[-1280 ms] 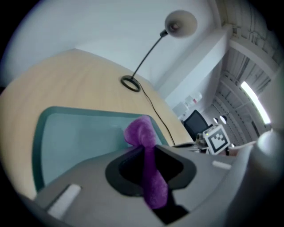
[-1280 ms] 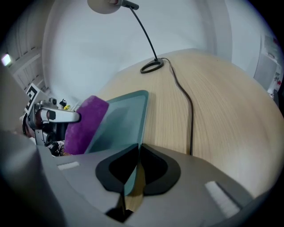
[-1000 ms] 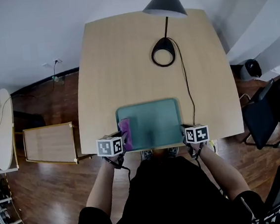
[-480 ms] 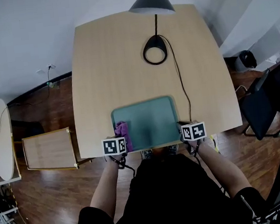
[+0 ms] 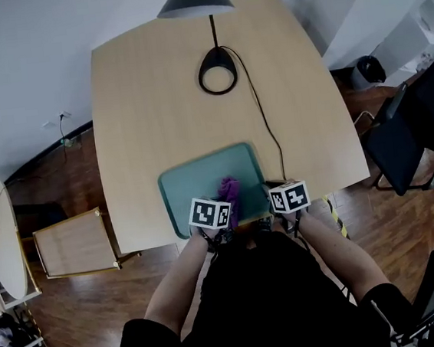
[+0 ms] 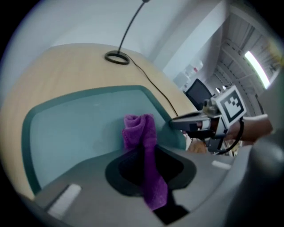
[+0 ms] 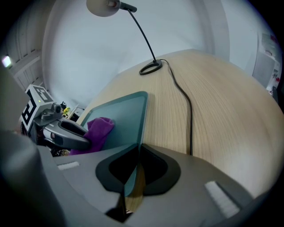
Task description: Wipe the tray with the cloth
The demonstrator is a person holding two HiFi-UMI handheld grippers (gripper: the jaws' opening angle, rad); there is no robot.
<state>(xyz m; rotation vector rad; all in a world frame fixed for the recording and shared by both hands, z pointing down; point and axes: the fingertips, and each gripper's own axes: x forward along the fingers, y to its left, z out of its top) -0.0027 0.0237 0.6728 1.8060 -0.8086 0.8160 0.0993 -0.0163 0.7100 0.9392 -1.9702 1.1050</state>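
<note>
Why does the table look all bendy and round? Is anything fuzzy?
Head view: the wide lens bows the edges of the table outward, yet the picture is fairly sharp. Left gripper view: black corners ring the picture, the tray curves like a bowl, and the cloth, so near the lens, looks soft. Right gripper view: the same black ring, and the table bulges like a dome.
</note>
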